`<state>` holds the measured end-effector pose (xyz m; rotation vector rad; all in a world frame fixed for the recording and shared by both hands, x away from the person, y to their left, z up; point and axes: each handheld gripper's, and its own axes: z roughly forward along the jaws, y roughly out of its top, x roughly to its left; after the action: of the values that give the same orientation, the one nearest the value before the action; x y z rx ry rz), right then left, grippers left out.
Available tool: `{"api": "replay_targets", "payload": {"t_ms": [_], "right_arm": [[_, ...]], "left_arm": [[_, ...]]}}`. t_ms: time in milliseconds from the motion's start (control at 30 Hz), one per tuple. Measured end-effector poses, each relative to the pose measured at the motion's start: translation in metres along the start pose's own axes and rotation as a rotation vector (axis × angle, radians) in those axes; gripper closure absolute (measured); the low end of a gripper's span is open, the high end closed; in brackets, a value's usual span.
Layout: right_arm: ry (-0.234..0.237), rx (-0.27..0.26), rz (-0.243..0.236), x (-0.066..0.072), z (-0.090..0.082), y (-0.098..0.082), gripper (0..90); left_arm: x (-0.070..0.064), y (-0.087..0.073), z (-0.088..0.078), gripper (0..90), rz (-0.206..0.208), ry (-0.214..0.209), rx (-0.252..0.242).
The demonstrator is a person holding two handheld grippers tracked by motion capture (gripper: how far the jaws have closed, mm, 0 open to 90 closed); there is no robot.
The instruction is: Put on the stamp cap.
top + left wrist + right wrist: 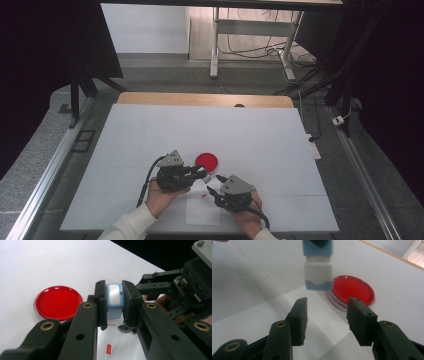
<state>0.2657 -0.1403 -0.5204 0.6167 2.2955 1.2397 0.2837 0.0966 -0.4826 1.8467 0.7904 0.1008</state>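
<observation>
In the left gripper view the jaws cover both sides of the small blue and white case (115, 302), and its lower end sinks behind them. In the right gripper view its top is cut off by the upper edge. From the high view the red scrap (204, 196) on the paper sheet (202, 212) is too small to identify.

Grey floor (45, 145) around the white-topped table (250, 130), a metal-legged desk (250, 45) with trailing cables beyond.
</observation>
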Motion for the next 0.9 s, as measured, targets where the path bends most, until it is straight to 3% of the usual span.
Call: {"api": "replay_targets", "payload": {"t_ms": [467,667,900], "right_arm": [[-0.028,-0.004,0.067,-0.055,-0.048,-0.023,45.4],[-0.050,0.000,0.082,-0.069,-0.060,-0.030,45.5],[-0.086,0.012,0.104,-0.082,-0.072,-0.039,45.6]], "left_arm": [[0.002,0.005,-0.009,75.2,0.041,0.025,-0.019],[0.003,0.006,-0.010,75.2,0.054,0.030,-0.020],[0.005,0.008,-0.015,75.2,0.073,0.064,-0.029]]}}
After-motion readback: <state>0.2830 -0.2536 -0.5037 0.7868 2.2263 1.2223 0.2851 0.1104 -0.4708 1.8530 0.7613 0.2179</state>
